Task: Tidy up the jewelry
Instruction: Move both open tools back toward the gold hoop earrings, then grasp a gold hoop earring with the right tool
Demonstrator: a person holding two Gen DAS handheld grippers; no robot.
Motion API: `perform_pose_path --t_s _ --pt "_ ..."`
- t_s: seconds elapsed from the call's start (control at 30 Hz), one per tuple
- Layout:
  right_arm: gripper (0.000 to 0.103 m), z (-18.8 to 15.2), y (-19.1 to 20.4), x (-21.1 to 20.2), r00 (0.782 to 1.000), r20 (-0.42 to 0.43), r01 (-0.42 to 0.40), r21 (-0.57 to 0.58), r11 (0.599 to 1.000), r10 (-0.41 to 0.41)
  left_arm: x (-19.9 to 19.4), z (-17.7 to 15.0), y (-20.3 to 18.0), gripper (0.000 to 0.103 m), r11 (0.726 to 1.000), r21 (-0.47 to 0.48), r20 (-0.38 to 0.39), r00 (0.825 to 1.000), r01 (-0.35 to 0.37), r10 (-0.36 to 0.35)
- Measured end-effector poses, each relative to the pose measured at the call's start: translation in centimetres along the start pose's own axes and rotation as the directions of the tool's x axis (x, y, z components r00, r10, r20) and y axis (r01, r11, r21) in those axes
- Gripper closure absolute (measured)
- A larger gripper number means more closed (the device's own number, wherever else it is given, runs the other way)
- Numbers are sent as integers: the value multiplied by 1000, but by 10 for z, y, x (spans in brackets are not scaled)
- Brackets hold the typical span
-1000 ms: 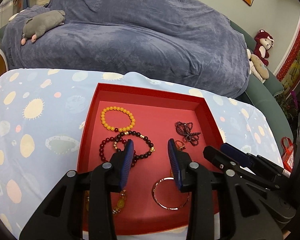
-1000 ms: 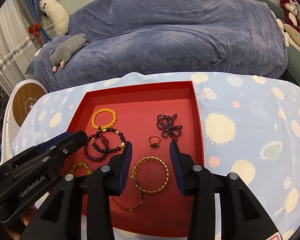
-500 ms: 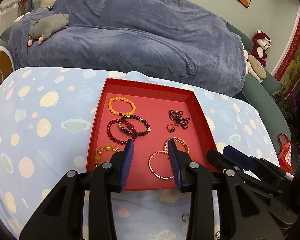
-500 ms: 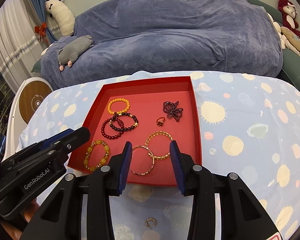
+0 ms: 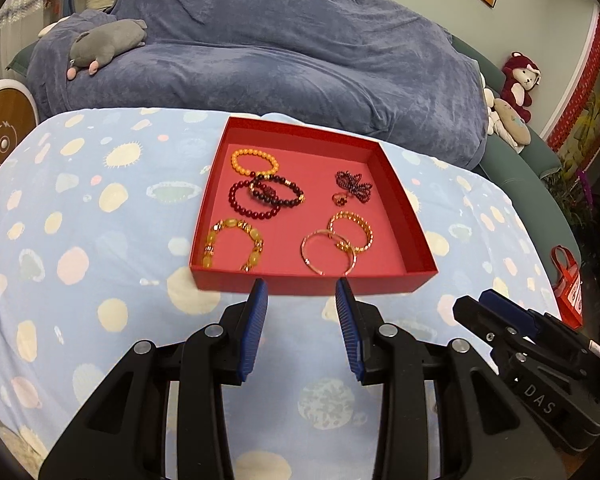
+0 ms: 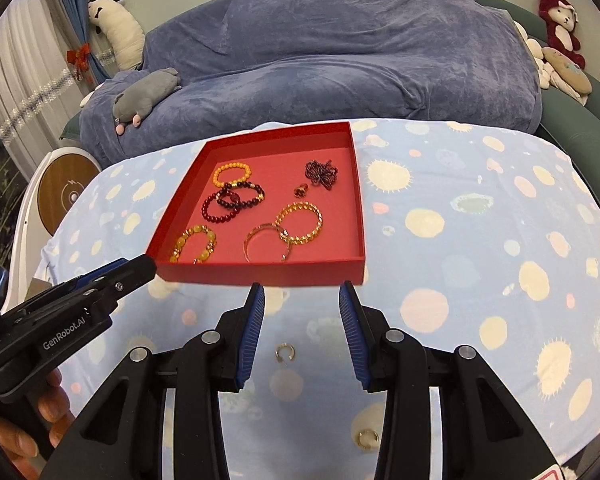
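We see the red tray (image 6: 260,272) holding bracelets mid-tablecloth (image 6: 460,280). Two rings (image 6: 285,352) lie on bare cloth near its front edge. Both our grippers, left (image 5: 301,292) and right (image 6: 302,294), gape empty just short of that edge.

- A blue cloth (image 5: 100,280) printed with pale spots is spread over the table.
- A sofa behind is draped in a blue-grey throw (image 5: 280,52).
- A grey plush toy (image 5: 108,42) is laid on the throw.
- A dark red plush monkey (image 5: 520,80) is seated at the sofa's right end.
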State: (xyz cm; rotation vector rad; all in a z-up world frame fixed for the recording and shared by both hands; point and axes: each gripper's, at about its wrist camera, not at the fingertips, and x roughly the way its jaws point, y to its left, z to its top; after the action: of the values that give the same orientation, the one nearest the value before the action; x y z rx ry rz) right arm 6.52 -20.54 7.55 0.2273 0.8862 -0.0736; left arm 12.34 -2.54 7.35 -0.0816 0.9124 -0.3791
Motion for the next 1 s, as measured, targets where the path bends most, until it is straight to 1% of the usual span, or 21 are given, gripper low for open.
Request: perform_pose_path --t_s 0.1,0.2,0.3,0.5,0.63,0.8,0.9,1.0 --pt "65 -22 -8 -5 1000 -26 14 17 1000 -14 -4 -20 5 69 1000 -9 -23 1000 -9 9" --pt "65 -43 -17 -9 998 -52 30 41 999 -28 -9 -41 7 69 999 8 -39 999 -33 34" --pt "65 -65 -22 -10 996 -76 47 55 997 -43 -13 -60 11 69 999 3 -55 998 -40 40" --pt "65 -102 -34 -6 991 -117 72 67 995 -64 -19 -92 14 69 997 30 -60 995 -75 76" --pt "65 -111 -40 -1 989 -130 79 83 993 -68 -17 -104 14 69 995 38 -71 993 -91 93" --pt "65 -112 -45 6 989 -130 83 103 991 -69 -13 -115 16 69 990 57 -70 989 -128 132" --pt "65 -113 -47 13 988 -140 82 113 990 -66 -12 -119 19 69 990 53 -82 987 -134 138" --pt "65 -113 -46 17 987 -139 90 109 990 -75 -13 -121 18 69 988 64 -76 986 -144 149"
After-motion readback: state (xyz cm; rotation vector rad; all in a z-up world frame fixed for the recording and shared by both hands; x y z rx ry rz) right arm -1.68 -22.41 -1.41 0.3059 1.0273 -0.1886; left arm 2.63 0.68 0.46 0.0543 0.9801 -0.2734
